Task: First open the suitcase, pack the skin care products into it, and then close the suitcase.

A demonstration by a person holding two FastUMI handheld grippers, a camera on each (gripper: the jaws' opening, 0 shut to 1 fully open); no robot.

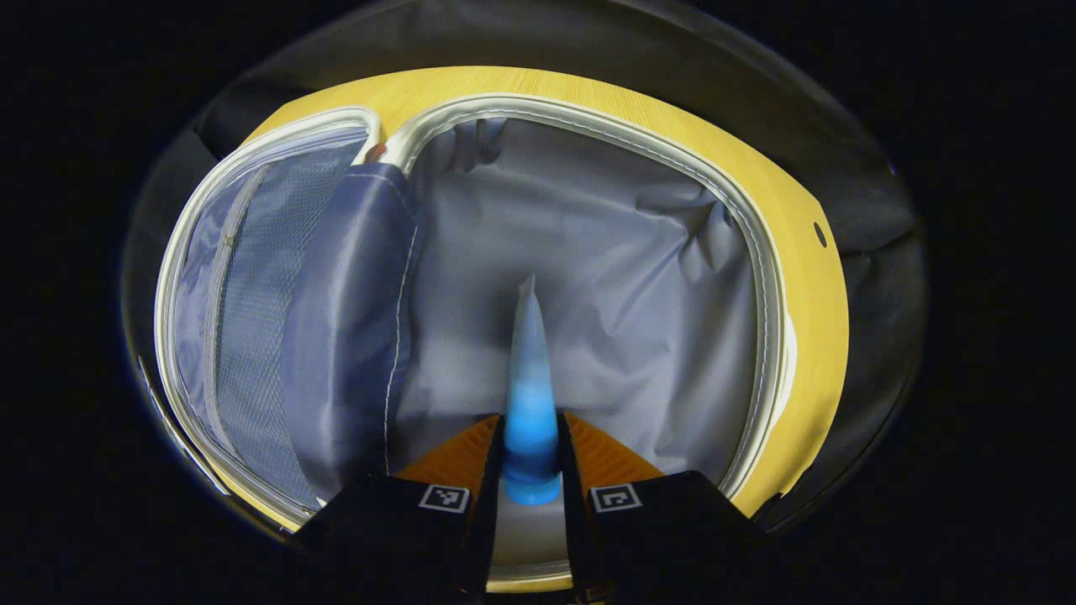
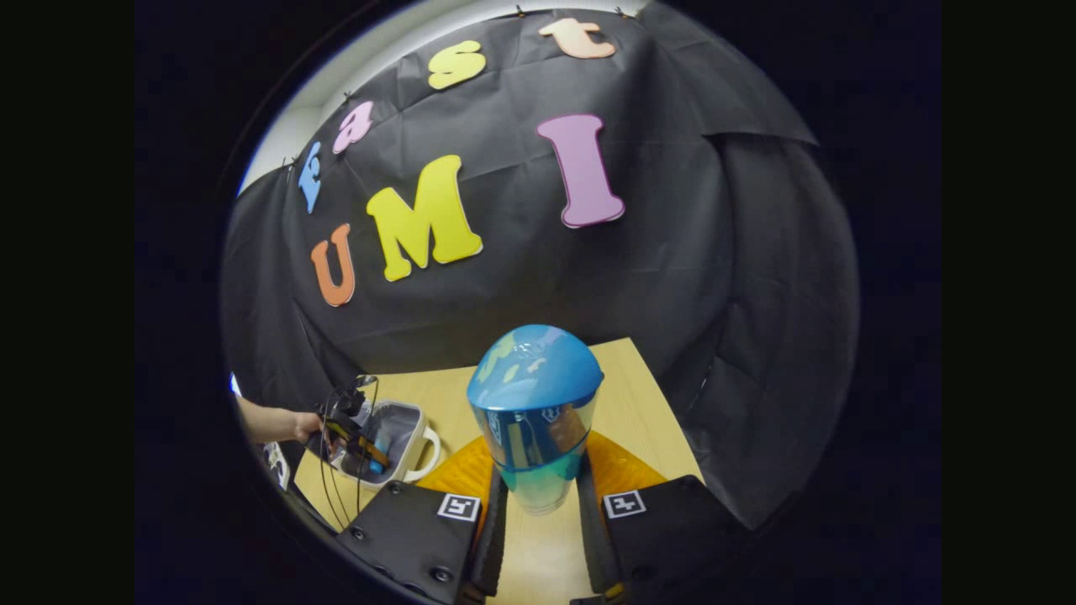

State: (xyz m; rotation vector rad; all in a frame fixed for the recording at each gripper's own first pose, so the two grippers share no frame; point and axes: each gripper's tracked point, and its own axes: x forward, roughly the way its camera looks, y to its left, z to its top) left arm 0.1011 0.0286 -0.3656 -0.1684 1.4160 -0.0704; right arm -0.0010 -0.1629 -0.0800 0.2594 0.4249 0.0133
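The open suitcase (image 1: 761, 277) lies below my left gripper (image 1: 531, 424), its grey lining wrinkled and its mesh-pocket lid (image 1: 252, 319) folded out to the left. That gripper is shut on a blue tube (image 1: 528, 370), cap end between the fingers and flat tail pointing away over the lining. In the right gripper view my right gripper (image 2: 538, 470) is shut on a translucent blue bottle (image 2: 535, 395) with a domed blue cap, held upright above the table. Far off at the left, the small suitcase (image 2: 409, 420) sits with the left gripper (image 2: 353, 441) over it.
The suitcase rests on a light wooden table (image 2: 647, 420) whose edge (image 1: 820, 277) rings it closely. A hand (image 2: 273, 423) holds the far gripper. Black cloth walls close in behind and to the right of the table.
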